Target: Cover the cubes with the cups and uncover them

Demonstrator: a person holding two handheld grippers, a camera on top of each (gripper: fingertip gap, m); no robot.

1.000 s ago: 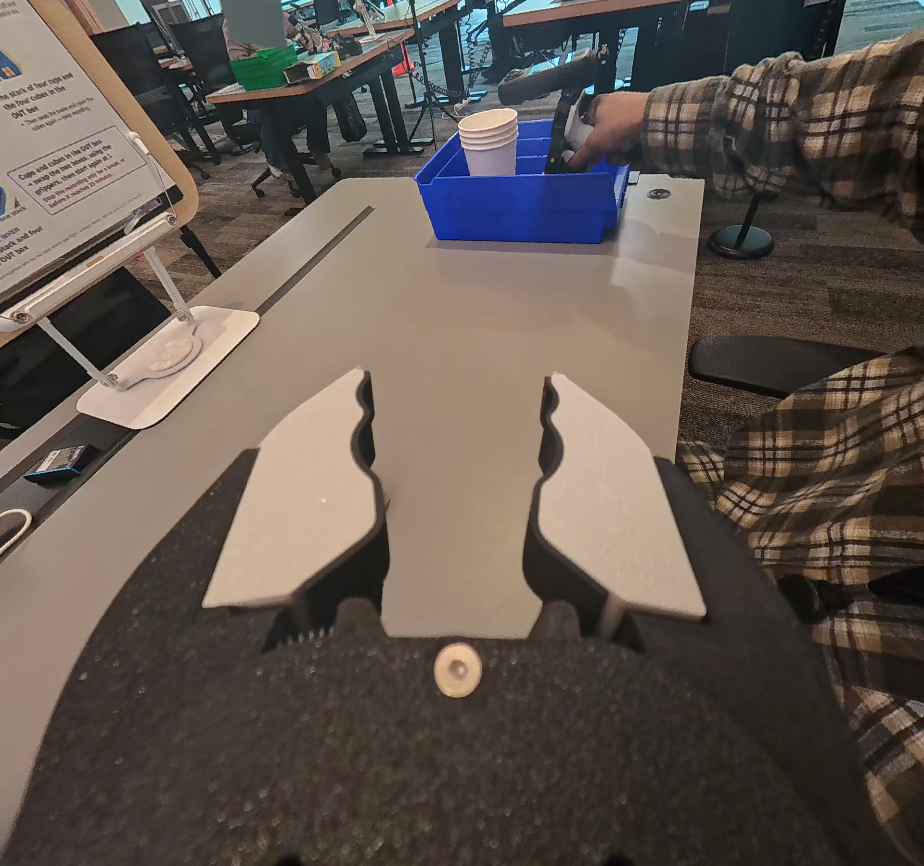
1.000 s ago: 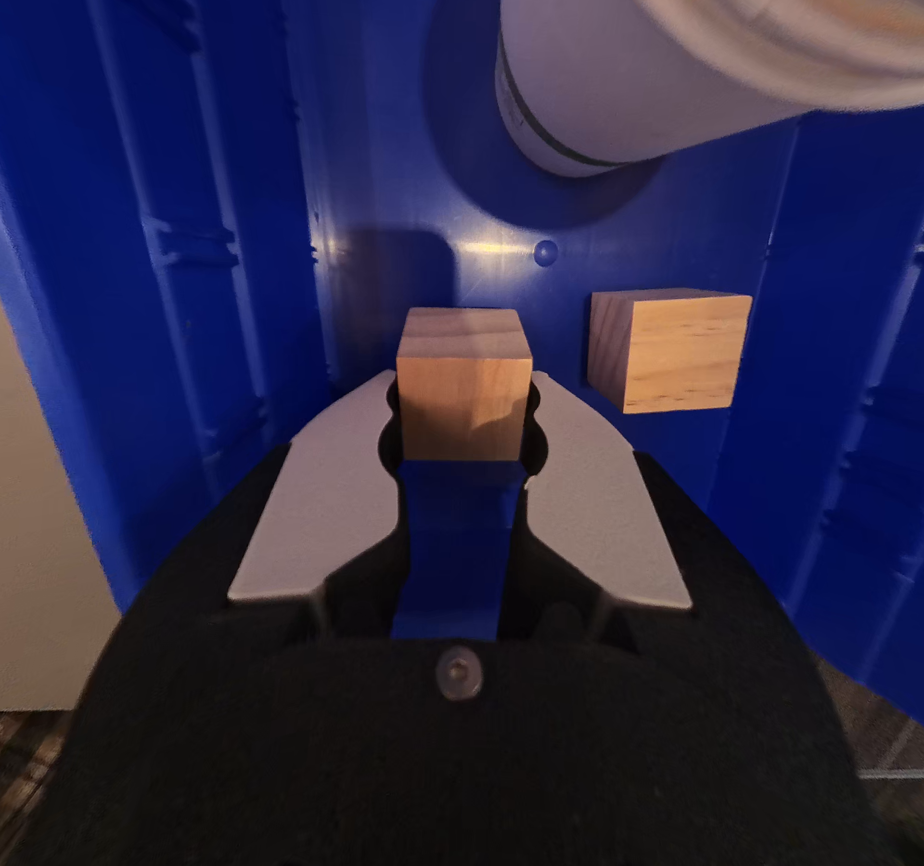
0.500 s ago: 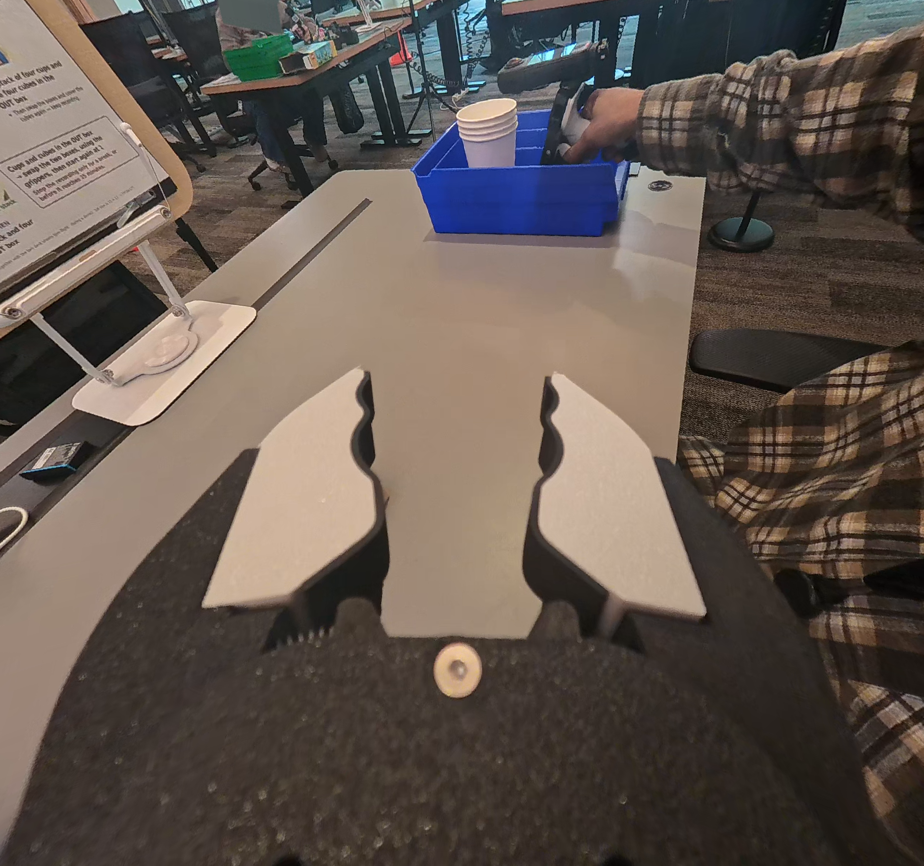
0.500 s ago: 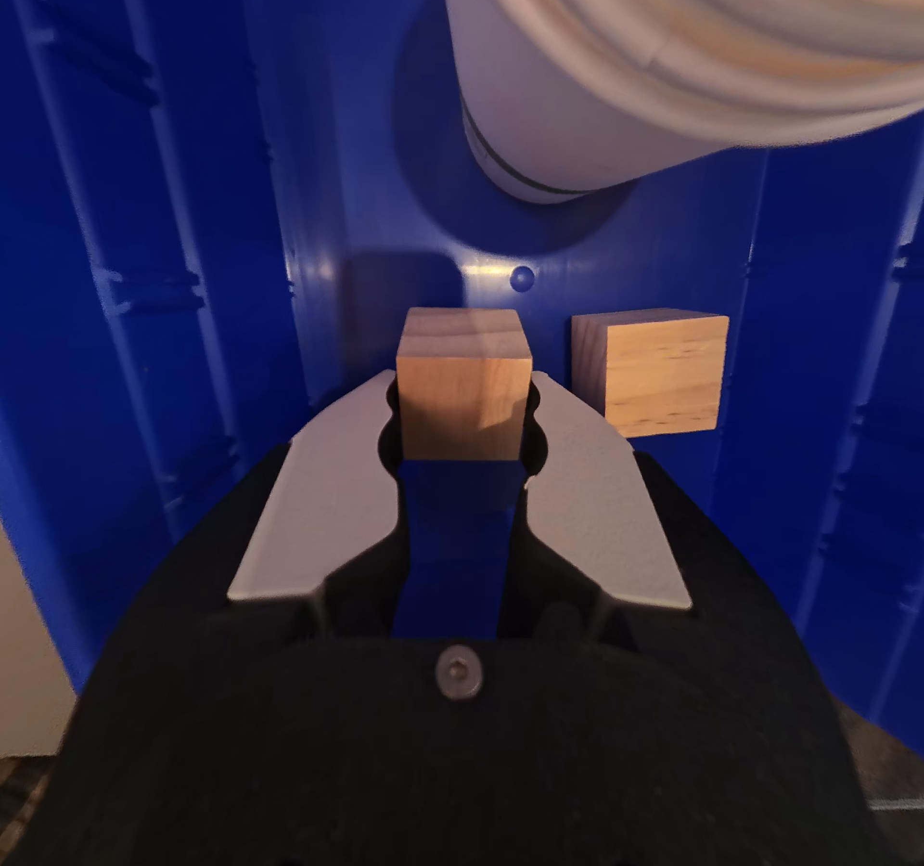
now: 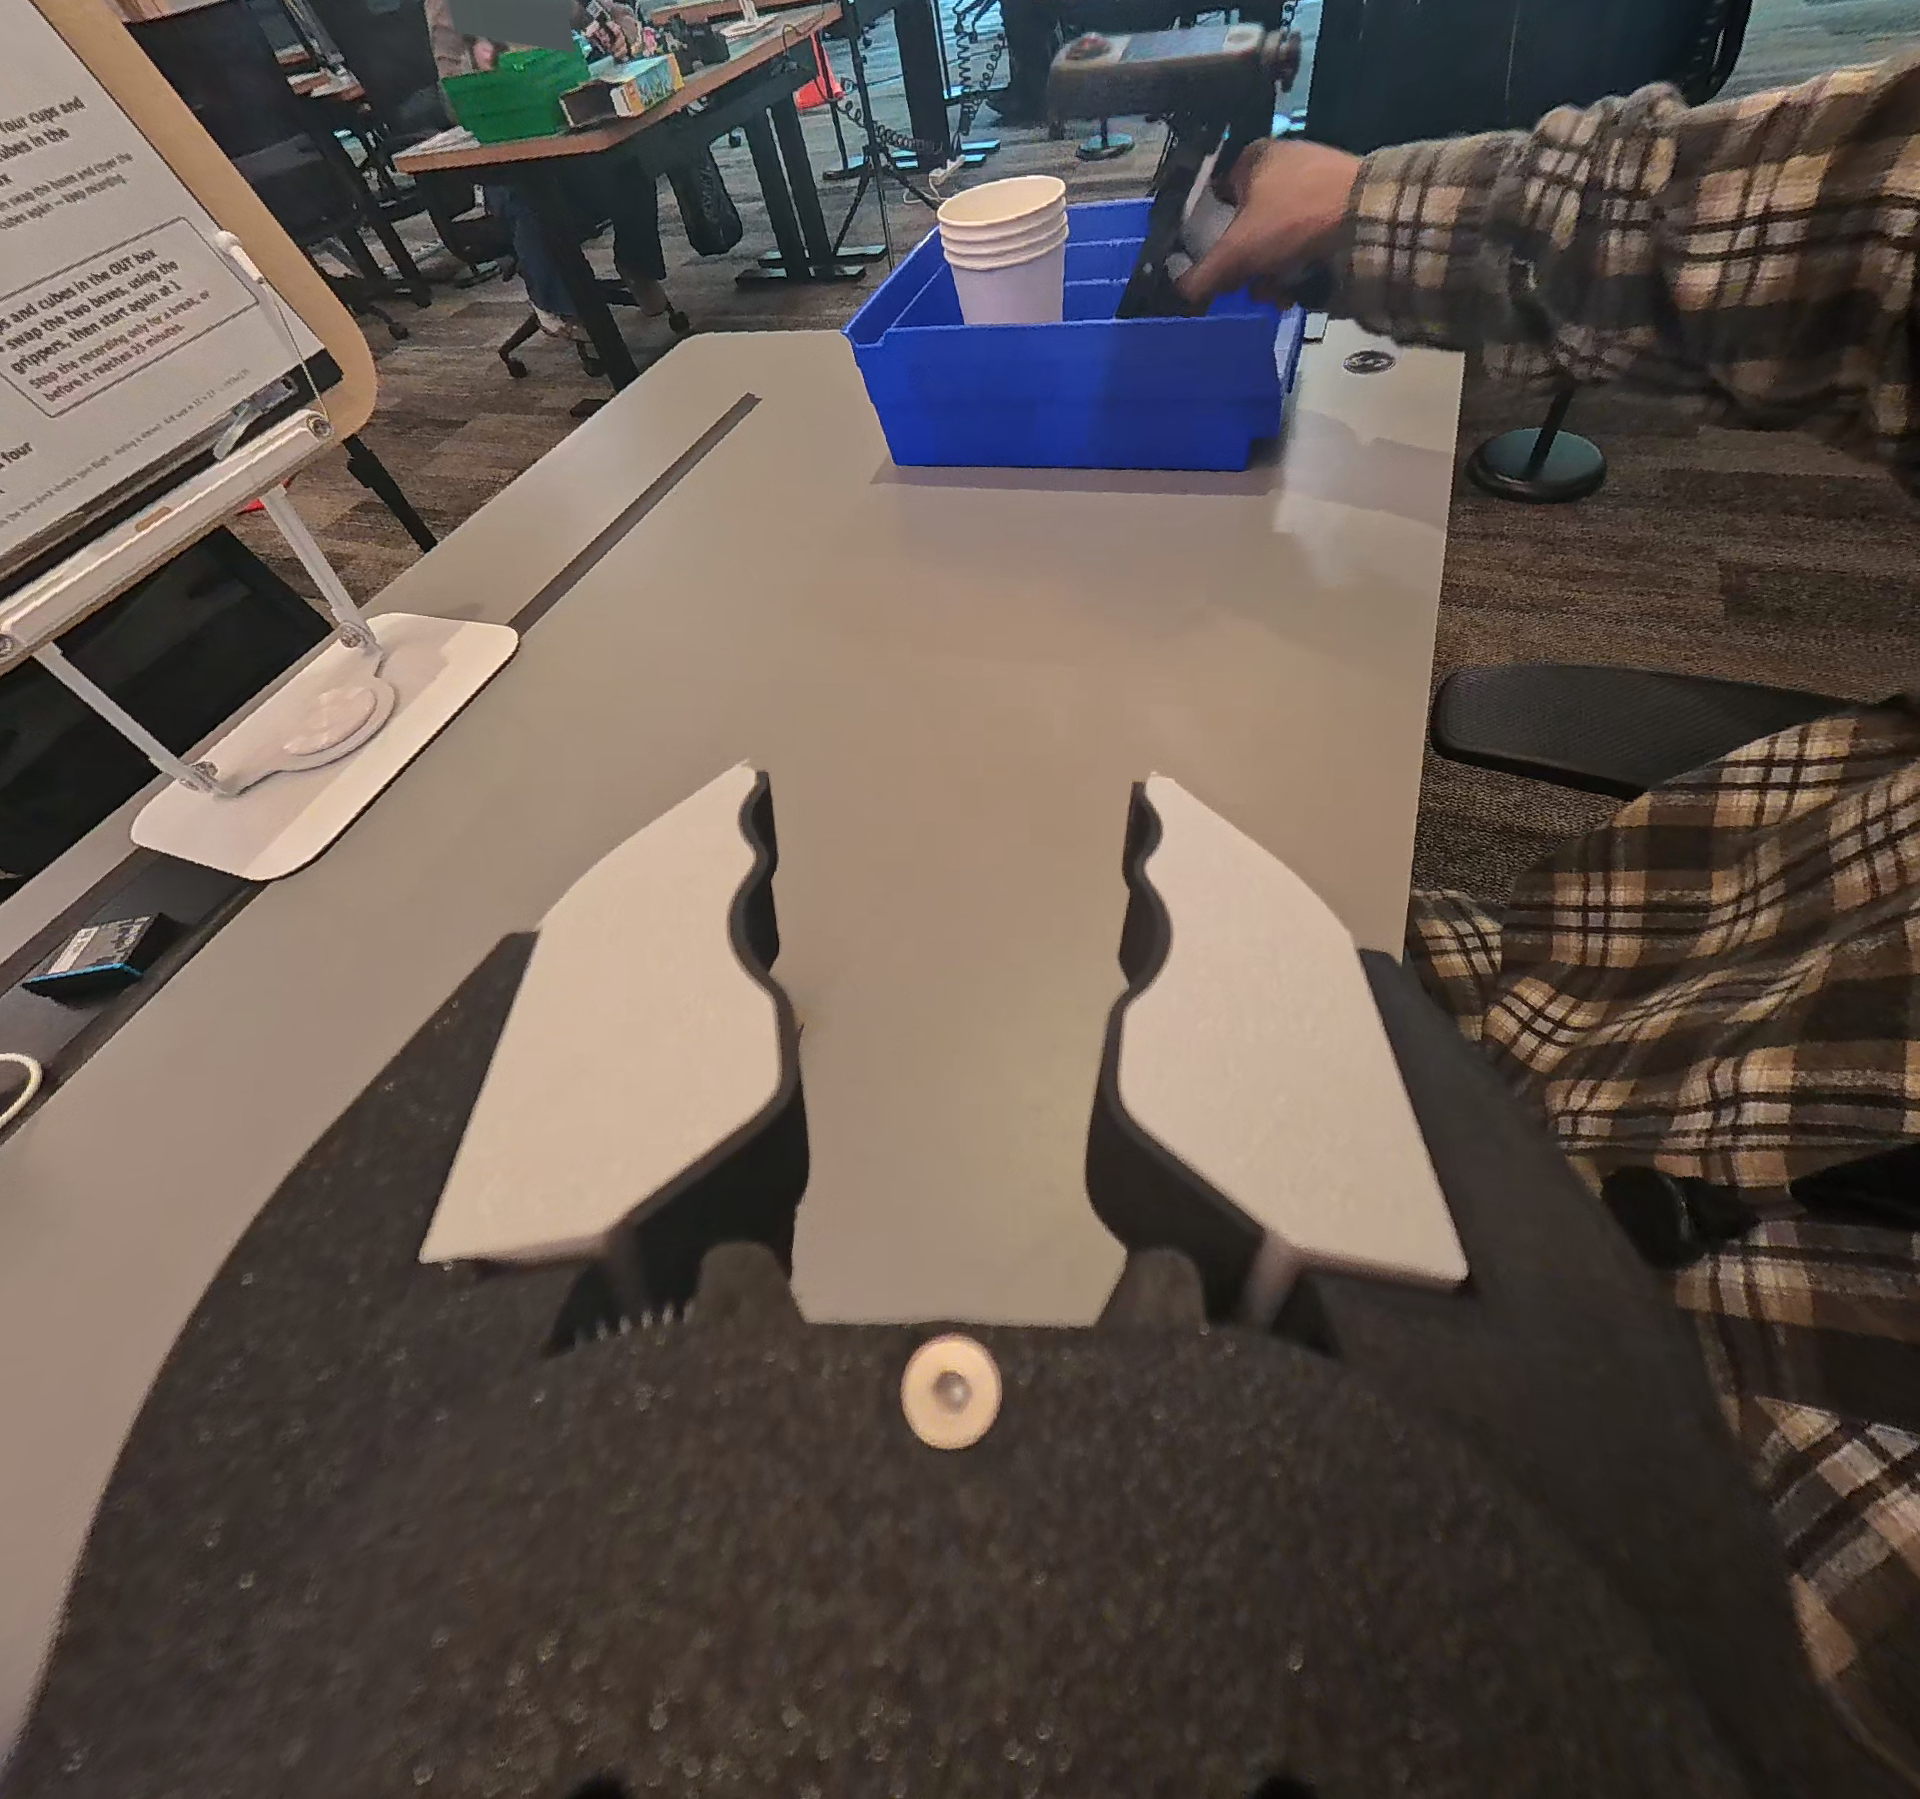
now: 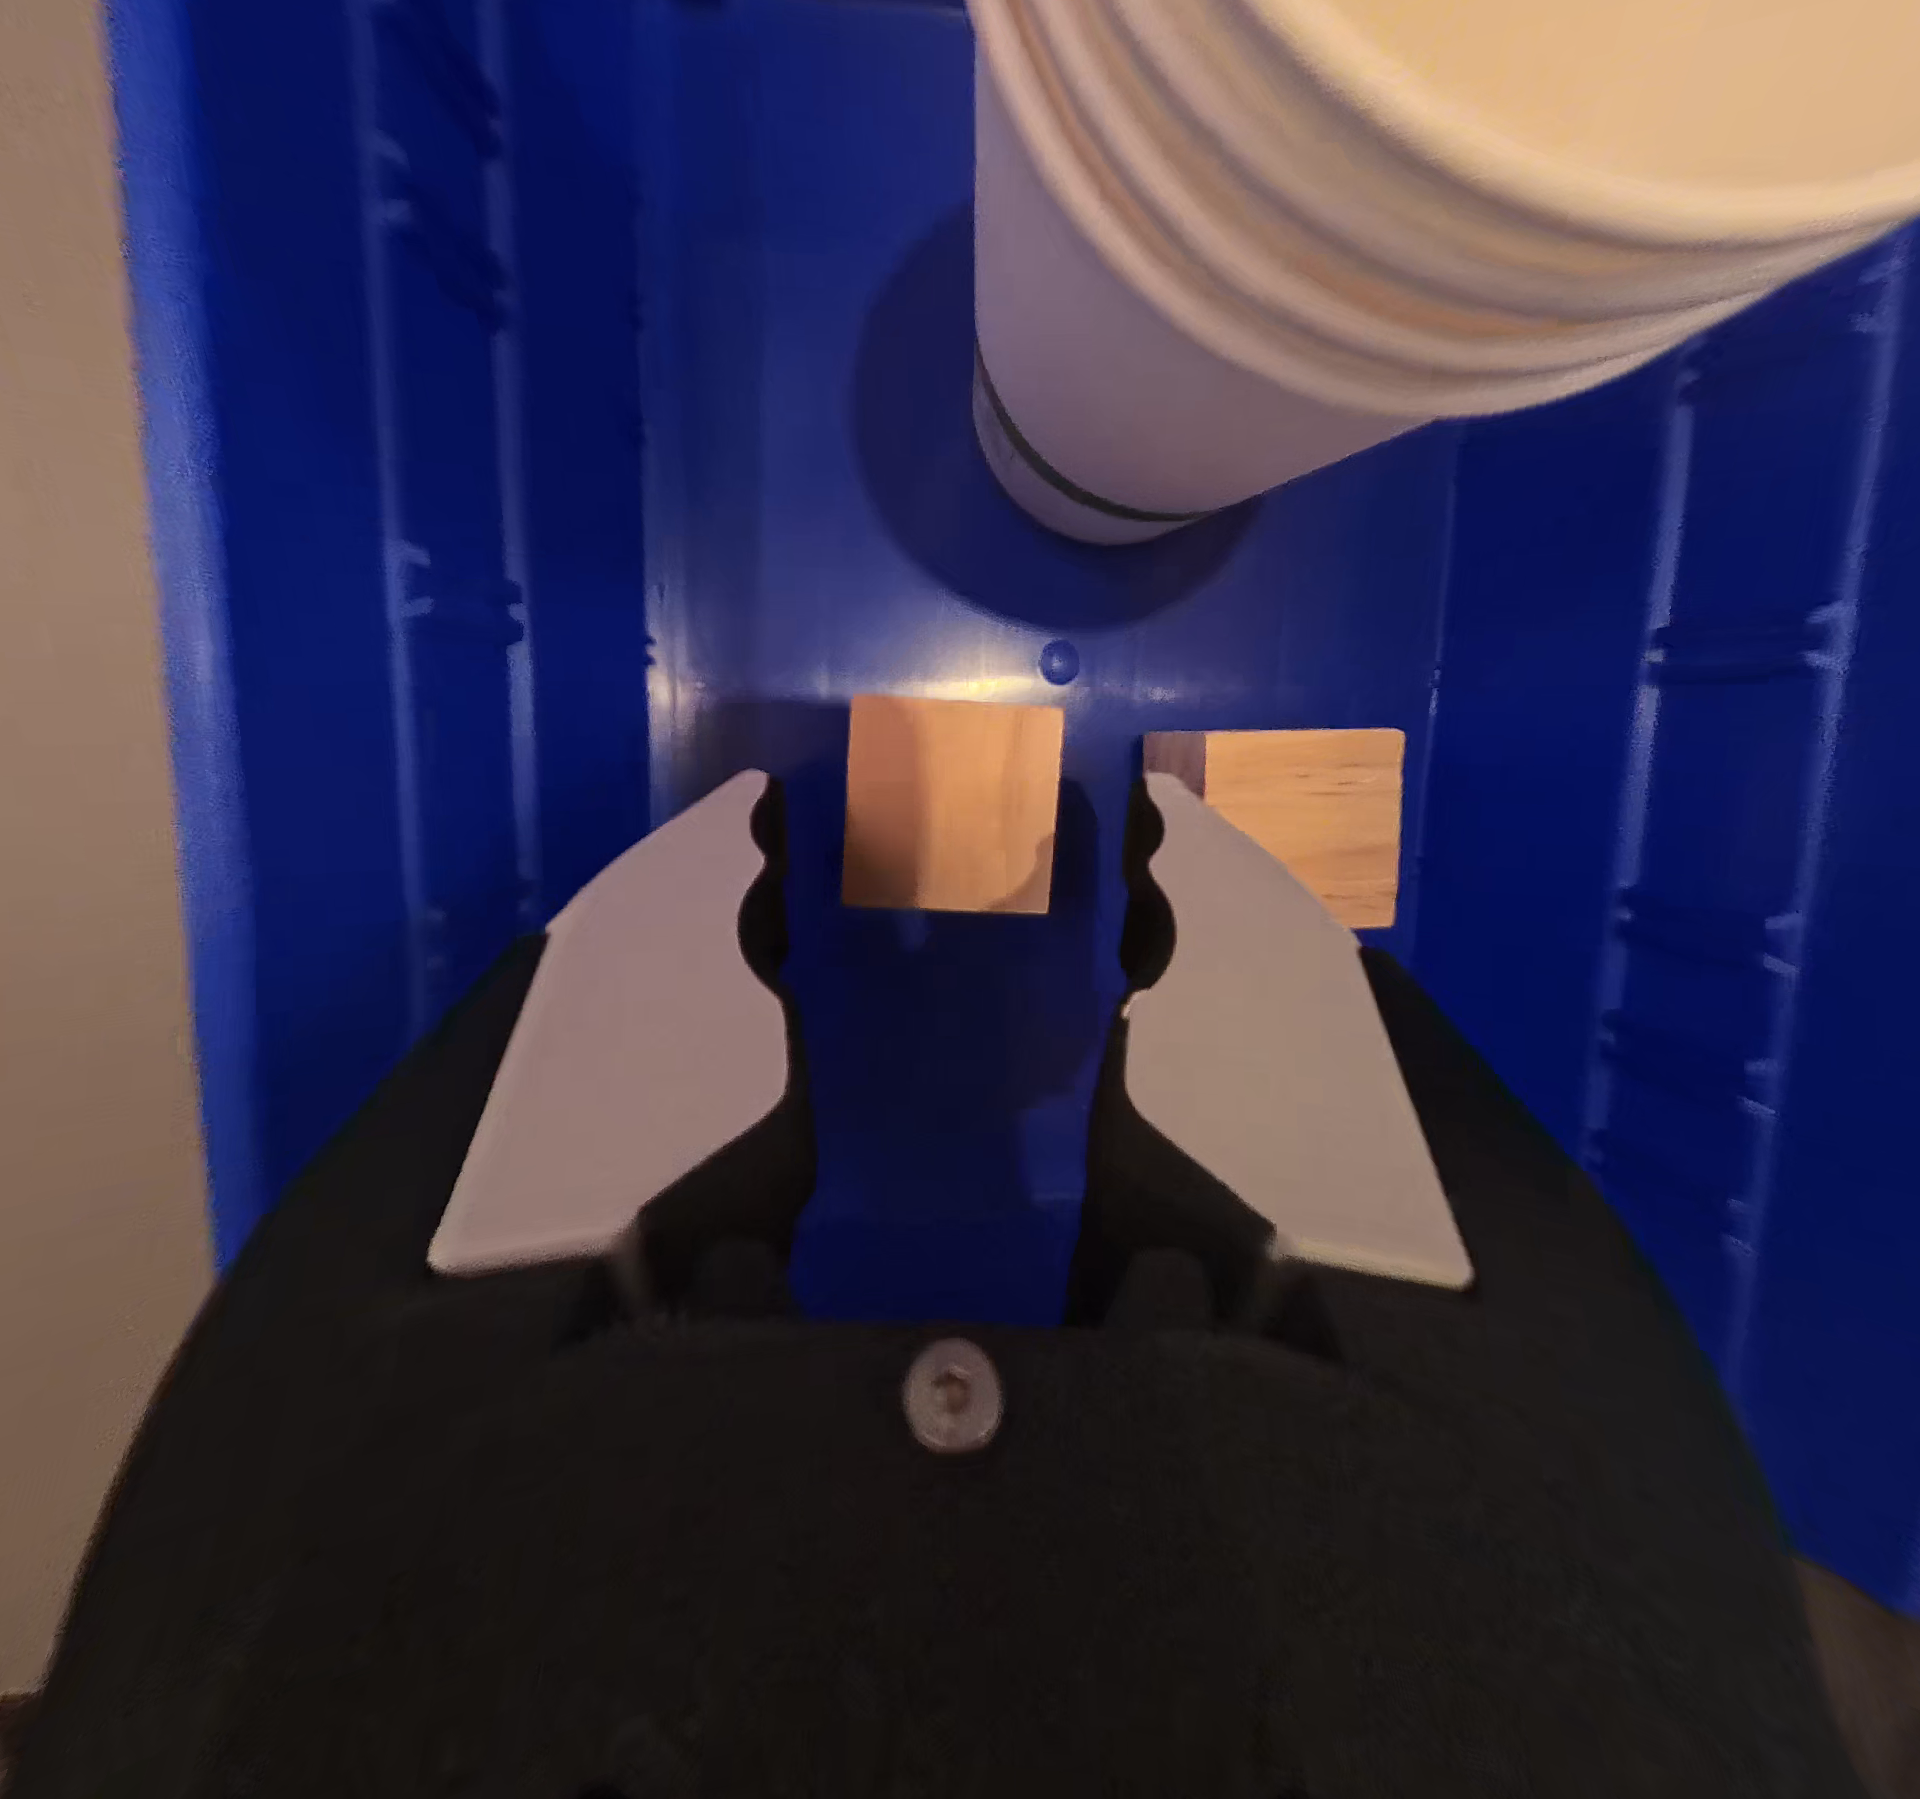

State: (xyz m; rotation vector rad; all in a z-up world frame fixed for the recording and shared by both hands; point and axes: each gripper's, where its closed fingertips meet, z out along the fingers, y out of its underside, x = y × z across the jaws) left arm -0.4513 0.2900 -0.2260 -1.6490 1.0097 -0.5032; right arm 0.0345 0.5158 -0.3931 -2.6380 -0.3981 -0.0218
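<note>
Right gripper (image 6: 951, 793) is spread wide down in the blue bin (image 6: 520, 399), gripping nothing. Two wooden cubes (image 6: 948, 804) sit on the bin floor beside a nested stack of paper cups (image 6: 1195, 274). Cubes look light and rigid: pinch flat sides. Cups crush easily. Left gripper (image 5: 951, 918) hangs spread over the table (image 5: 987, 658).
</note>
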